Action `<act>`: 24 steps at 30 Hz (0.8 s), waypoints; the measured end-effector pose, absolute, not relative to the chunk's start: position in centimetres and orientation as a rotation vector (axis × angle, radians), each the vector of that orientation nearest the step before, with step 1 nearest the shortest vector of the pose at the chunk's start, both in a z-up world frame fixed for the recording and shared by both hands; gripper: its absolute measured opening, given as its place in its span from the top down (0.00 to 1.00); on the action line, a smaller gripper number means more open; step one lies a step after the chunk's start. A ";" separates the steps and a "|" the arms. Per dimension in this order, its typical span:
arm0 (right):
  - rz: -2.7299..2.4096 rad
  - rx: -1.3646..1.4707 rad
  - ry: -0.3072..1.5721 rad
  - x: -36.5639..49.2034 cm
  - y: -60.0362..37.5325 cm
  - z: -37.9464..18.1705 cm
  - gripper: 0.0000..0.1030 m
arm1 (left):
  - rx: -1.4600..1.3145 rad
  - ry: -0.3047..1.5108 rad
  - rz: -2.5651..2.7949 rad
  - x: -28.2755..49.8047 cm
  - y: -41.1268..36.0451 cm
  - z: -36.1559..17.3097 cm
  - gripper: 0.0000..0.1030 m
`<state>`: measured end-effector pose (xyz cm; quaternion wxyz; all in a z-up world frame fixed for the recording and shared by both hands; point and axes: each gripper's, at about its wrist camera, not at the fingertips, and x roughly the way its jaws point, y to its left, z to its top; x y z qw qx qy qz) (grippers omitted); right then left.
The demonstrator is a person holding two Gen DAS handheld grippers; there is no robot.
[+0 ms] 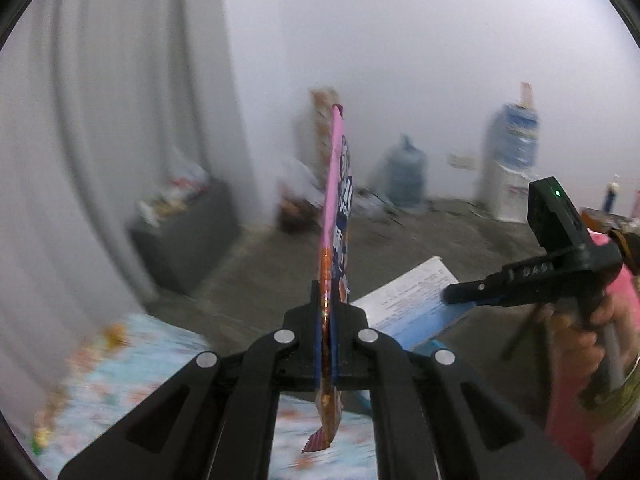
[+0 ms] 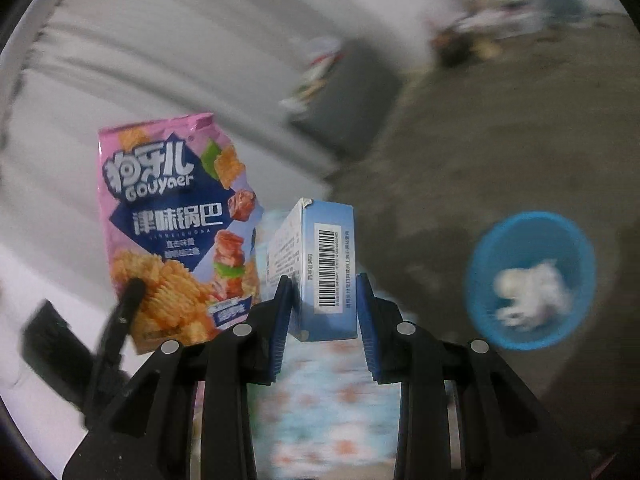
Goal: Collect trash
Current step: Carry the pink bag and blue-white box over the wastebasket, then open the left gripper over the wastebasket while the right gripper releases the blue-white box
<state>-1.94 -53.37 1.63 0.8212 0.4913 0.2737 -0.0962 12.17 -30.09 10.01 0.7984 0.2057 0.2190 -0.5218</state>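
Grey concrete floor point(image 1: 280, 280), white curtain point(image 1: 100, 120) upper left. Left gripper point(image 1: 329, 344) pinches the pink snack bag point(image 1: 336, 200) at centre. Only the right view shows the blue basket point(image 2: 480, 280) lower right; right gripper point(image 2: 325, 308) clamps the blue box point(image 2: 328, 264).

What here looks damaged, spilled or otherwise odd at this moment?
Nothing spilled. The blue box in the right gripper has a scuffed top corner. The pink snack bag pinched in the left gripper looks flat. White crumpled trash already lies in the blue bin on the floor.
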 end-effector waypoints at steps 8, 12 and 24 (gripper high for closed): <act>-0.531 1.036 0.731 -3.8 -56.7 -5.7 0.71 | 0.586 0.790 -1.206 11.9 -43.1 -1.5 0.97; -0.589 1.087 0.799 -2.8 -57.9 -10.4 0.71 | 0.655 0.880 -1.172 12.4 -46.7 -6.6 0.96; -0.758 1.301 0.883 -3.7 -60.3 -22.9 0.46 | 0.645 1.068 -0.993 15.1 -49.9 -13.8 0.33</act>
